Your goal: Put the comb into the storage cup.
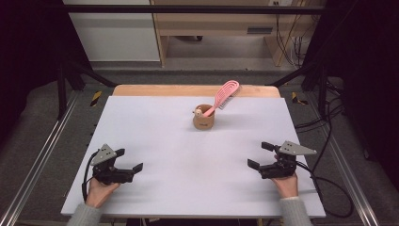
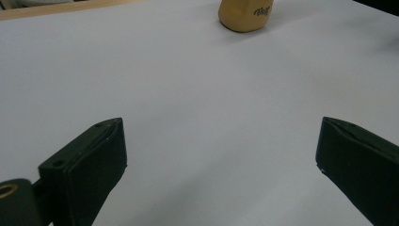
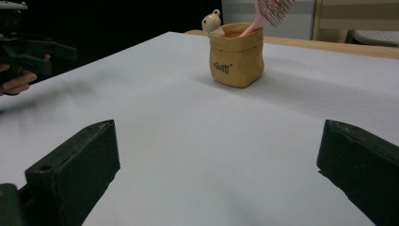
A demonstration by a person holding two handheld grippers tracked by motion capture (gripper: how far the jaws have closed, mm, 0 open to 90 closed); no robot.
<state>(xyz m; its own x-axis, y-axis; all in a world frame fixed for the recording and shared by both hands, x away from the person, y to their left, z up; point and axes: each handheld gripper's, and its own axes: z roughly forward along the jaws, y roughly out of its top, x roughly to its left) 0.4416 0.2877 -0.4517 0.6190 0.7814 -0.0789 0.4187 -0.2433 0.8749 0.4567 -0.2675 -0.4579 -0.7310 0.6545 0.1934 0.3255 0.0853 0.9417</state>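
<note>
A tan bag-shaped pot (image 1: 203, 119) (image 2: 244, 15) (image 3: 236, 55) with a small bear figure (image 3: 211, 22) on its rim stands upright at the table's far middle. A pink hairbrush (image 1: 223, 97) (image 3: 270, 13) leans out of it, bristle head up and to the right. My left gripper (image 1: 128, 160) (image 2: 221, 155) rests near the front left, open and empty, jaws pointing right. My right gripper (image 1: 260, 155) (image 3: 219, 162) sits near the front right, open and empty, jaws pointing left. Both are well short of the pot.
The white table top (image 1: 188, 160) has a wooden strip (image 1: 179, 90) along its far edge. Black frame bars and cables (image 1: 329, 183) run beside the table. A wooden shelf unit (image 1: 221, 23) stands behind it.
</note>
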